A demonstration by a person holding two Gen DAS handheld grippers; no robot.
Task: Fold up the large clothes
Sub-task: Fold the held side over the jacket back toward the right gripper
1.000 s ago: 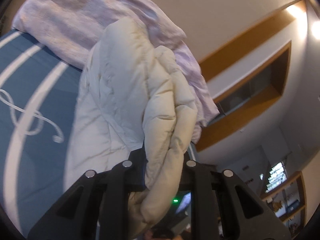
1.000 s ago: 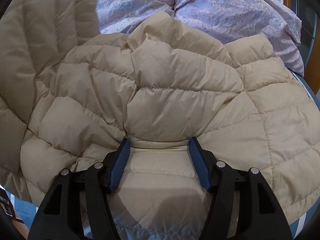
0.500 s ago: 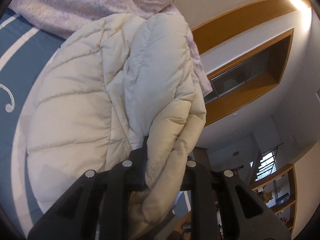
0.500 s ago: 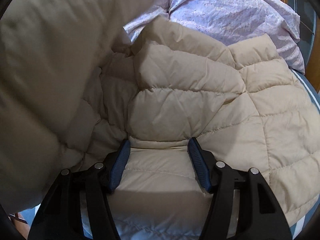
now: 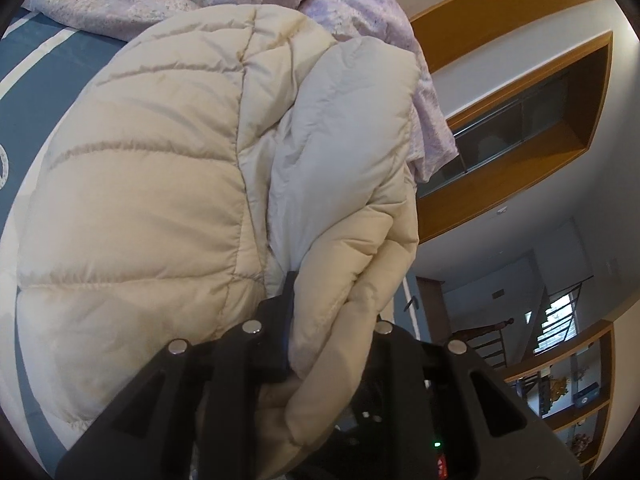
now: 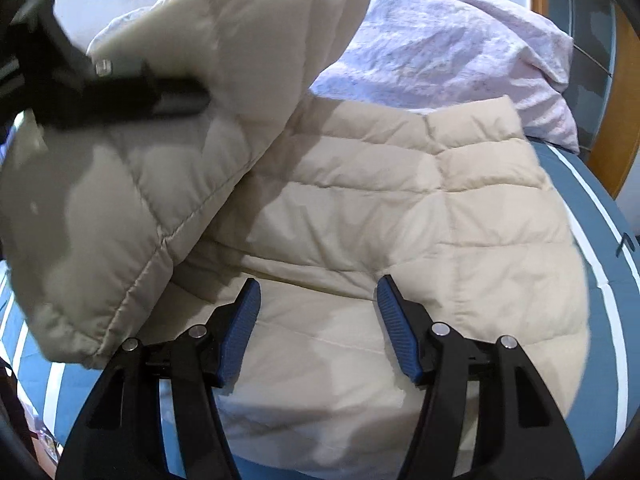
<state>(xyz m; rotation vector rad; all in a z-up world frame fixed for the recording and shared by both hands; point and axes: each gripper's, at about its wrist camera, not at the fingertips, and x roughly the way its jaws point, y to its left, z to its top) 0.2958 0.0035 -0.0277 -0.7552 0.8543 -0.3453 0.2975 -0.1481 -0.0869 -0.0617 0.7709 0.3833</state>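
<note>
— Tongs first: how do the right tongs [image 6: 318,312] stand?
— Spread wide, blue pads [image 6: 240,332] apart, nothing between them. They hover just over the near part of the cream puffer jacket [image 6: 380,216], which lies flat on the bed.
— And the left tongs [image 5: 332,316]?
— Clamped tight on a bunched fold of that same jacket [image 5: 152,184]. From the left wrist camera the padded cloth bulges out between the black arms, and one fingertip [image 5: 289,300] pokes up dark against the pale lining.
— Where's that held part sitting?
— Lifted. From the right wrist camera, the left tongs [image 6: 176,96] come in blurred from the upper left, carrying a flap of the jacket raised above the flat quilted panel and casting a shadow on it.
— What's under it all?
— Blue bedspread [image 6: 600,208] with white stripes, showing at the edges.
— And farther back?
— Rumpled lilac blanket [image 6: 460,48] heaped just behind the jacket, touching its far edge. Beyond that, wood-trimmed wall [image 5: 500,16], and a wooden shelf [image 5: 576,376] far off on the right.
</note>
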